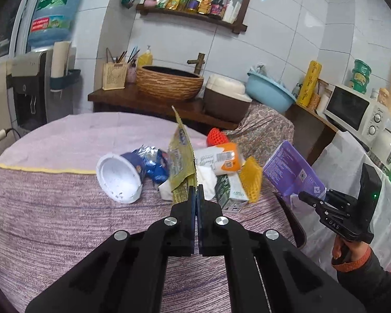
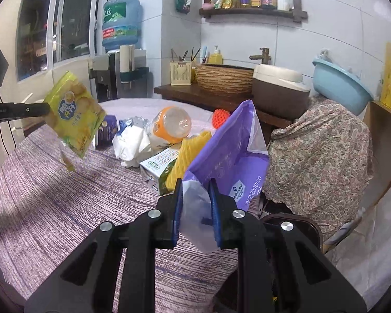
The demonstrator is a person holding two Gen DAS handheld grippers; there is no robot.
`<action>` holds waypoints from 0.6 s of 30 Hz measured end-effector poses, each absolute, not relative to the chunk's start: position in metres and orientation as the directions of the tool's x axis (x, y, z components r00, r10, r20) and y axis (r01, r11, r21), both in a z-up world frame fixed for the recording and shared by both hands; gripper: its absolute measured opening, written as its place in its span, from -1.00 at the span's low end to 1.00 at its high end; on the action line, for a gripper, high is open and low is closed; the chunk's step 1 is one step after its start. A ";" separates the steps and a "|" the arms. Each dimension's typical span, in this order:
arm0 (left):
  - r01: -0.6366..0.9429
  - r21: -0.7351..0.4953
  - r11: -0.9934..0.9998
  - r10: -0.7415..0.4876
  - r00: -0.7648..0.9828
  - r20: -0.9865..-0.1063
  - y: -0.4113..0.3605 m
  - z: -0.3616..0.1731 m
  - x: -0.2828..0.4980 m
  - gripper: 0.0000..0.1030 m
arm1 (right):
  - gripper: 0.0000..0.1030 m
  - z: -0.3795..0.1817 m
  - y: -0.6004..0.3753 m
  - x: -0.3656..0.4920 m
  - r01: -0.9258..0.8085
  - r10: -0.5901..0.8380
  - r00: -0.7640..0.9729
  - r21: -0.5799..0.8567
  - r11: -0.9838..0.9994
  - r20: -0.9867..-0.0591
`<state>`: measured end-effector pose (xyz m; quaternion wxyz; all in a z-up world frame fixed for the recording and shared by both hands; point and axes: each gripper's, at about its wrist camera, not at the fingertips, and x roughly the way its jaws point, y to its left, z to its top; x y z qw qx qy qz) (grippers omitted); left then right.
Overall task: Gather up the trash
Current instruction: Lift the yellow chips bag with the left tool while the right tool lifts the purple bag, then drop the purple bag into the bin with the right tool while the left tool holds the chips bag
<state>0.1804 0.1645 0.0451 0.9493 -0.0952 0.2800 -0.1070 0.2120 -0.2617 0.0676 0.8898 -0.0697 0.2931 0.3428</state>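
Left fingers [image 1: 196, 191] pinching yellow snack wrapper [image 1: 181, 154] clear above surface [image 1: 52, 208]; right fingers [image 2: 195, 195] gripping purple bag [image 2: 229, 154] at right edge, likely holding it ready as trash receiver.

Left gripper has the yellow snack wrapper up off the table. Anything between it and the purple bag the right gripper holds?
Yes, at table level. The trash pile lies between the yellow snack wrapper and the purple bag: orange-capped bottle, crumpled tissue, milk carton, yellow foam net. Above the pile, nothing visible blocks.
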 end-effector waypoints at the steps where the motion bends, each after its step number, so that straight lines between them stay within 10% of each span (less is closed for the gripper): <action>1: 0.159 -0.237 0.959 -0.261 0.821 -0.508 0.160 0.048 0.181 -0.96 | -0.61 0.070 -0.267 0.211 -0.647 0.568 0.598 0.077 0.759 -0.565; 18: 0.406 -0.241 0.881 -0.472 0.745 -0.471 0.038 0.074 0.213 -0.95 | -0.61 0.055 -0.357 0.223 -0.506 0.454 0.654 0.096 0.857 -0.605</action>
